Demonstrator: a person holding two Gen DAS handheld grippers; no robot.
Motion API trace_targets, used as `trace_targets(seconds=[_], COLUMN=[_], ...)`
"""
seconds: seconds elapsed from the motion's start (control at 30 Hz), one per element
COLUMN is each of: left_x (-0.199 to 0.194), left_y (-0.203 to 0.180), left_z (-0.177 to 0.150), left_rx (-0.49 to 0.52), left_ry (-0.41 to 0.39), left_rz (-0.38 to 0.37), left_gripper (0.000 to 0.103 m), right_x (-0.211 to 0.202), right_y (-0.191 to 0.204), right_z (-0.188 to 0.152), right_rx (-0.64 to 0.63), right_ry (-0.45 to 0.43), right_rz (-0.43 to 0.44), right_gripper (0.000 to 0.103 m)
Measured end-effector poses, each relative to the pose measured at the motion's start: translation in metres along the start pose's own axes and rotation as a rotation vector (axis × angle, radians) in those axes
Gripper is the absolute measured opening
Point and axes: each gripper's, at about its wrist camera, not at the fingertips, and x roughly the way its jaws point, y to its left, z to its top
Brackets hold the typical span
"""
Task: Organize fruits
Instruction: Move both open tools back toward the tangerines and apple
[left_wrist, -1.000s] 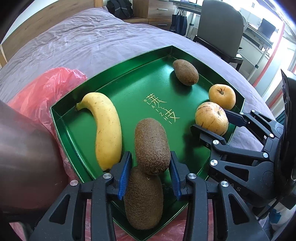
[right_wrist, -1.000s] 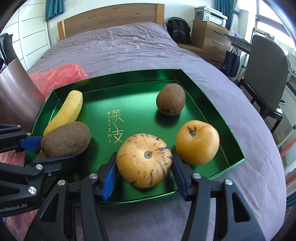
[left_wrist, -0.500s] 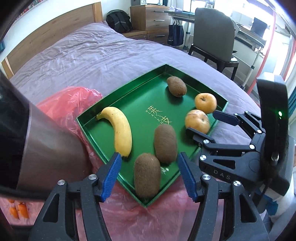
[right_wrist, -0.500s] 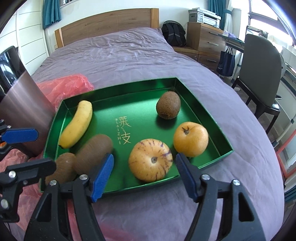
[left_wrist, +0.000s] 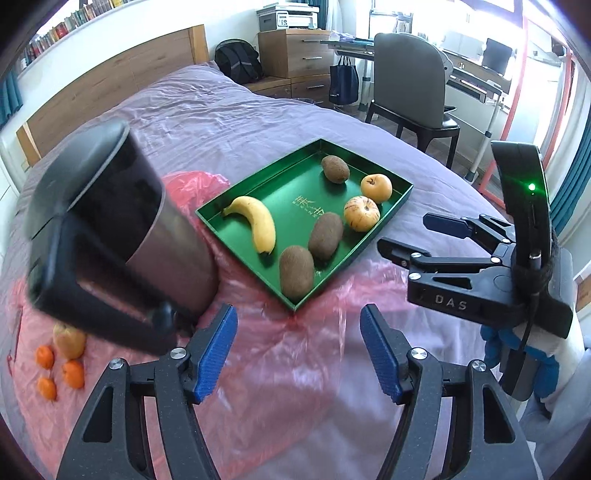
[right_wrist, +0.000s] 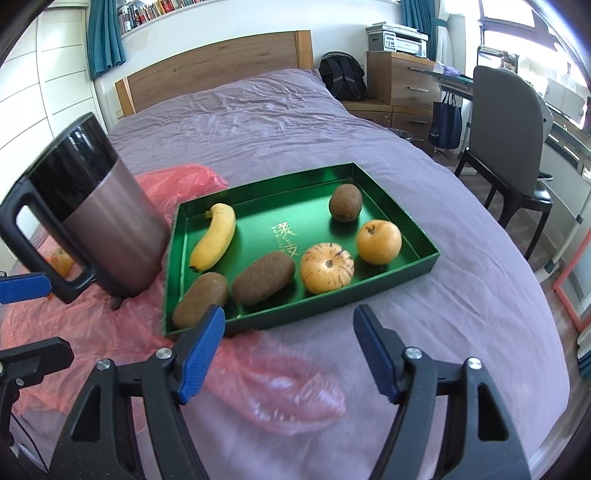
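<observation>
Both your claws are spread wide and hold nothing: left claw (left_wrist: 299, 350), right claw (right_wrist: 290, 352), each above the bed short of the green tray (right_wrist: 168, 280). Six fruits lie inside it. Next, probably, fetch the small oranges (left_wrist: 61, 369) beside the kettle (left_wrist: 110, 236).

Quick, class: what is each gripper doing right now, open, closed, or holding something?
Left gripper: open, holding nothing.
Right gripper: open, holding nothing.
</observation>
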Motion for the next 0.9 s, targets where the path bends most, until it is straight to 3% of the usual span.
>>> trace_targets(seconds=[0.27, 0.5, 0.6, 0.9], left_x=[-0.040, -0.068, -0.079, -0.103], left_y=[0.015, 0.027, 0.033, 0.060], left_z=[-0.040, -0.071, -0.083, -0.121], left_rx=[-0.027, -0.045, -0.052, -0.107], left_ry=[-0.009, -0.020, -0.031, -0.049], left_rz=[0.044, 0.078, 0.092, 0.114], left_gripper=[0.065, 0.066, 0.074, 0.074], right_x=[-0.041, -0.073, -0.083, -0.103], right_y=[0.024, 0.054, 0.069, 0.105], right_z=[-0.020, -0.035, -0.041, -0.061], right_rx=[-0.002, -0.021, -0.041, -0.074], right_ry=[-0.017, -0.024, -0.023, -0.005], right_rz=[0.043, 0.095, 0.111, 0.156], right_gripper=[0.089, 0.099, 0.099, 0.100])
